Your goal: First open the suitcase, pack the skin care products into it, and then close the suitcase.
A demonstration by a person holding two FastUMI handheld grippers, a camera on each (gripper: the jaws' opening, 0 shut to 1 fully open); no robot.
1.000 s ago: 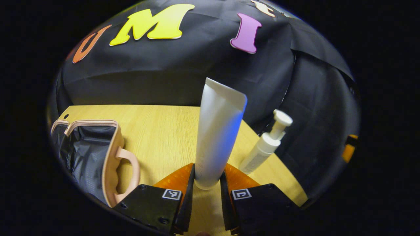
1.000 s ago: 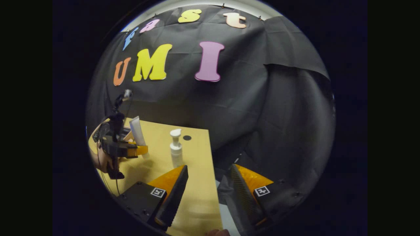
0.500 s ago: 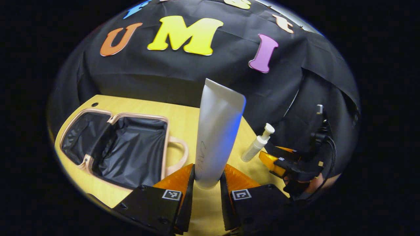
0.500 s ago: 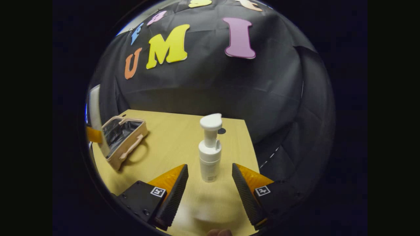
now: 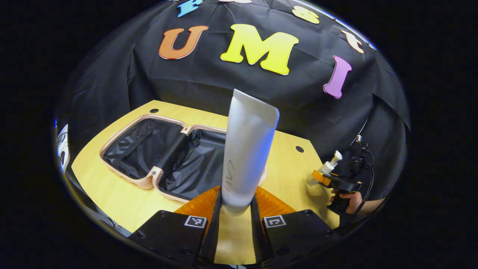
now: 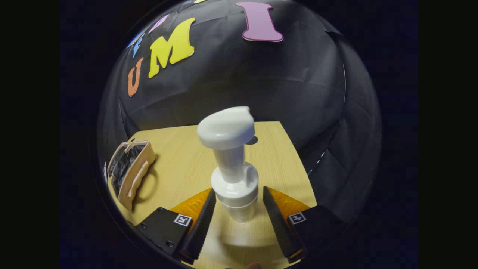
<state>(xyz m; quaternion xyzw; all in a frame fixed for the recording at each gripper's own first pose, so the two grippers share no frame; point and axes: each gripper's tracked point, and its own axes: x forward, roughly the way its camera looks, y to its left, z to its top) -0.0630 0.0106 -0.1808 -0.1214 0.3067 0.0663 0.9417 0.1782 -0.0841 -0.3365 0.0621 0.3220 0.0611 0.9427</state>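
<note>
Counts: I see one suitcase (image 5: 168,157), one tube (image 5: 248,149), one pump bottle (image 6: 233,175), one table (image 5: 112,190).
Left gripper (image 5: 235,209): I have it clamped on the tube's lower end; the tube's long axis stands upright, crimped end up.
Suitcase: lying open on the table's left, just behind the tube.
Right gripper (image 6: 237,216): fingers wide either side of the upright pump bottle, gaps showing, pump head up.

Wooden table (image 5: 112,194), black cloth wall (image 5: 209,86)

tube (image 5: 246,149) hiding part of the suitcase (image 5: 149,157) lining; pump bottle (image 6: 233,175) head blurred
</note>
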